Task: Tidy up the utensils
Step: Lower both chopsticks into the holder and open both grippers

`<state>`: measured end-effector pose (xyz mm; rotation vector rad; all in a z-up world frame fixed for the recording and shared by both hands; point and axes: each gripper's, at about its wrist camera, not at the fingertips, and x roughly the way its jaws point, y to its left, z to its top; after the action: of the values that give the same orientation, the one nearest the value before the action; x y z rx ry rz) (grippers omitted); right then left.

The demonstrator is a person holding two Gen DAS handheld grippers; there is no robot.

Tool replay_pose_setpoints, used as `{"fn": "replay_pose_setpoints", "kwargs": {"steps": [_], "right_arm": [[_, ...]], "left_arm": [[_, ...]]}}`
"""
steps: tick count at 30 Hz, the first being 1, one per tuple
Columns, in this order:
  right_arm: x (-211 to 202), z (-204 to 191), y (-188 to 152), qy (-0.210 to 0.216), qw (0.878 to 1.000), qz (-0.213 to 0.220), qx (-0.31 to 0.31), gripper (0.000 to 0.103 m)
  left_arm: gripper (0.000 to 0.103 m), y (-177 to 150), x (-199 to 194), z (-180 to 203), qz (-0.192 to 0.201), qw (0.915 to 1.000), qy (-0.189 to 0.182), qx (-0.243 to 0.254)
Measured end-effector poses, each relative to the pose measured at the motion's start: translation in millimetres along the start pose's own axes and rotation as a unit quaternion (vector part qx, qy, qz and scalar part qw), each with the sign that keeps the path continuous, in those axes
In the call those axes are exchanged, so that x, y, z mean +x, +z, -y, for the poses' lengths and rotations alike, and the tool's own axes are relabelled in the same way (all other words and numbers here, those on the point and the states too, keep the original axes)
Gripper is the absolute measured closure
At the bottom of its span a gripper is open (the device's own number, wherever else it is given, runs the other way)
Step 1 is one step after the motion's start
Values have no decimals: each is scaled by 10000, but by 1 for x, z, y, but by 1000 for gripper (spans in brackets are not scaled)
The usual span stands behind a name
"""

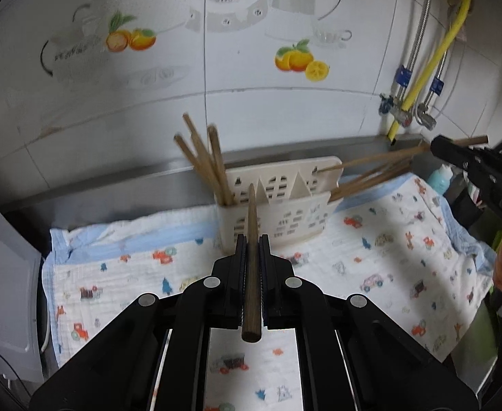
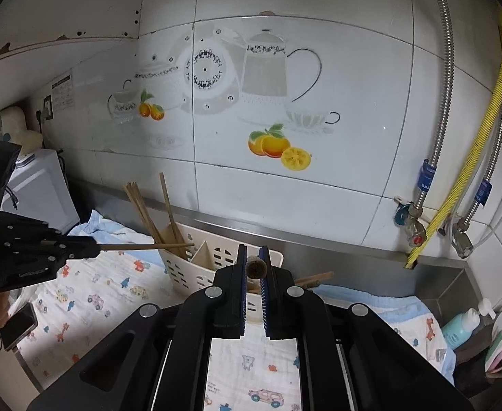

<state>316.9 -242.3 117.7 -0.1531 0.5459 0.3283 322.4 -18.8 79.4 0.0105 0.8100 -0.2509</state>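
A cream utensil holder with cut-out slots stands on a patterned cloth; it also shows in the right wrist view. Three wooden chopsticks stand in its left compartment. More chopsticks lie against its right side. My left gripper is shut on one wooden chopstick that points at the holder; it also shows in the right wrist view. My right gripper is shut on the end of another chopstick; in the left wrist view it holds that chopstick level, tip at the holder.
A white cloth with cartoon prints covers the steel counter. Tiled wall behind. Yellow hose and braided pipes with valves at the right. A blue-green bottle in the right corner. A white appliance and a phone at the left.
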Motion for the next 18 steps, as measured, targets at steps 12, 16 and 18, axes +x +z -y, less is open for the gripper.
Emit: {"fn": "replay_pose_setpoints", "kwargs": {"steps": [12,16,18], "right_arm": [[14,0,5,-8,9991,-383,-201,96],[24,3,7,144,9982,-567,-117,96],[31,3,8,119,9977,-658,-131,96]], "left_arm": [[97,30,9,9,-146,9997,190,101],[97,35,15,5,-195,9996,215,38],[97,38,21,2,-228,9995,218,-37]]}}
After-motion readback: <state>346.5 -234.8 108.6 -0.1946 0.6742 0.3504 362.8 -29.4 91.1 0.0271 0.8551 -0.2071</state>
